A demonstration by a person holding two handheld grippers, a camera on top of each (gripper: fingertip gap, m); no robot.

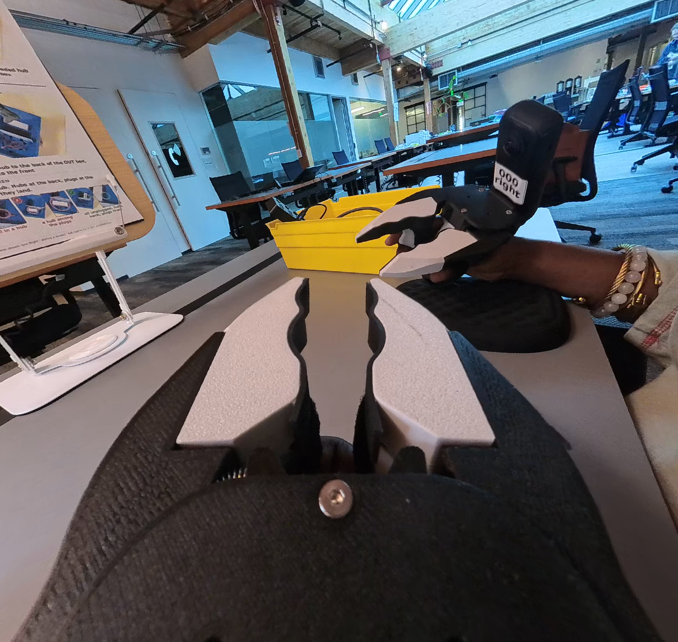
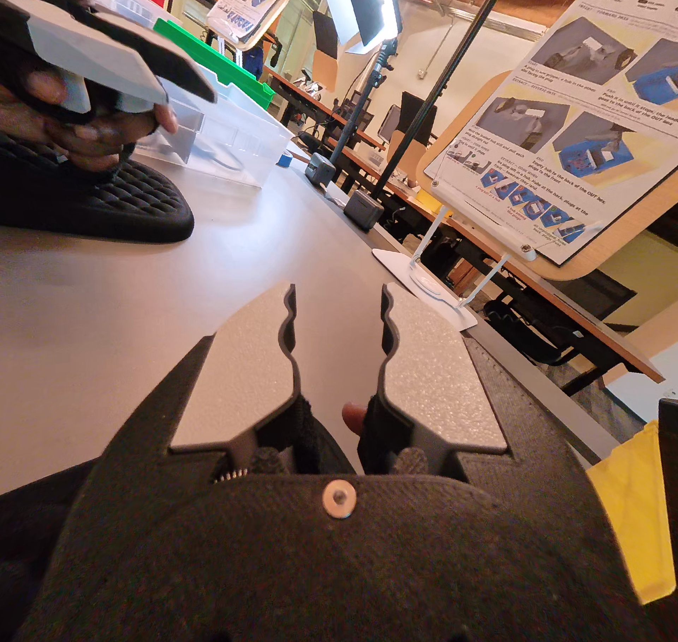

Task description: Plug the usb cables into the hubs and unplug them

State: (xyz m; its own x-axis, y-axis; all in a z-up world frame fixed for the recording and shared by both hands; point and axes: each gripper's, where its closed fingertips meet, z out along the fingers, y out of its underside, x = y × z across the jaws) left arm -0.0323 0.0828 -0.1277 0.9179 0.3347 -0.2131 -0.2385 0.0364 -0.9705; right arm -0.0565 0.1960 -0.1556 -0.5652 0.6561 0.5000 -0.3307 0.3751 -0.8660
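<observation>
Yellow bin [image 1: 330, 246] hides its cables; hubs not visible.

Both grippers share one build: a coarse black printed body, a silver hex screw [image 1: 335, 498] at six o'clock, and two pale grey fingers [image 1: 253, 371] with wavy black inner edges. The wrist [image 1: 623, 286] wears pearl and gold bracelets beside a cream sleeve [image 1: 656, 334].

Grey table [image 1: 110, 452]; yellow bin [image 1: 330, 246] holding black cables [image 1: 357, 213]; black quilted-pattern wrist pad [image 2: 110, 202]; both grippers black with pale grey speckled fingers [image 1: 249, 378]; clear tub [image 2: 227, 139], green bin [image 2: 220, 55] behind; white stand base [image 2: 422, 279], tan-edged board [image 2: 623, 268].
</observation>
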